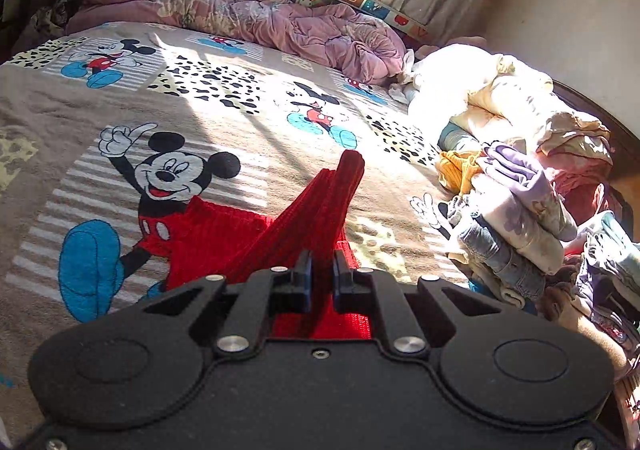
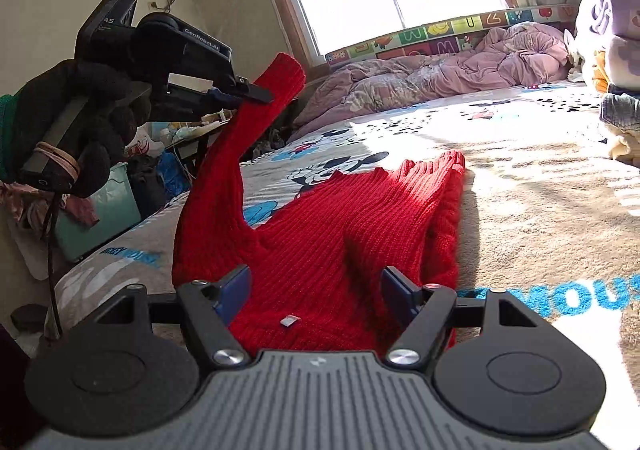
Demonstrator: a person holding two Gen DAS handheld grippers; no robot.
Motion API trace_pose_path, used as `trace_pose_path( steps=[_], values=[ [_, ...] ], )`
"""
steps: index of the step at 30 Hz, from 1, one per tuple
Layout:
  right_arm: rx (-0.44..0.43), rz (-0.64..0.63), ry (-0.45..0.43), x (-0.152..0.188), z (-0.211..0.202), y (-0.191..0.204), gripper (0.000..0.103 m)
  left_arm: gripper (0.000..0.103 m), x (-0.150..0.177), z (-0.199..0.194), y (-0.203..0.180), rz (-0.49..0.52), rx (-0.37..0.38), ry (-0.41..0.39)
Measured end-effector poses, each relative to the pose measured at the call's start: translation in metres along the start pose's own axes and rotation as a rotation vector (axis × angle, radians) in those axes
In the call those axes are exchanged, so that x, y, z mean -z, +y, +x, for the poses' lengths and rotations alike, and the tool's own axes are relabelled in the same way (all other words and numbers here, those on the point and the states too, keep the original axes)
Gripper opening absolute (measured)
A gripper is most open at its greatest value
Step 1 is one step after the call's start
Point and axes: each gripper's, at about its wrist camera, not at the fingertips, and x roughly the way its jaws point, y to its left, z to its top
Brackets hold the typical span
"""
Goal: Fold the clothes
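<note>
While the left gripper (image 2: pixel 256 93) pinches the red knit sweater's (image 2: pixel 340 234) sleeve (image 2: pixel 240 137) aloft at upper left, the body sprawls mid-frame on the Mickey Mouse blanket (image 2: pixel 540 209), right under the gaping, empty right gripper (image 2: pixel 316 290).

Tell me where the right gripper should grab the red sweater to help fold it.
Probably the hem edge of the red knit sweater, directly under the open right gripper, coming from above. The body lies flat on the bed there, while the left gripper already holds one sleeve lifted.
</note>
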Motion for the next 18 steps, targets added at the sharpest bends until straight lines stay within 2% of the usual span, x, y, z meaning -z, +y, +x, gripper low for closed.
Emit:
trace_pose_path(
  steps=[4,7,13,18],
  values=[
    [0.0,0.091,-0.034,-0.003,-0.008,-0.016,0.072,0.007,0.001,0.016,-0.053,0.106,0.075,0.022],
    [0.005,0.182,-0.062,-0.005,-0.011,-0.035,0.072,0.007,0.013,0.032,-0.08,0.184,0.101,0.063],
    [0.006,0.397,-0.115,-0.002,-0.016,-0.077,0.072,0.007,0.039,0.059,-0.105,0.292,0.113,0.144],
    [0.0,0.475,-0.123,0.002,-0.009,-0.094,0.072,0.007,0.053,0.072,-0.115,0.344,0.151,0.205]
  ],
)
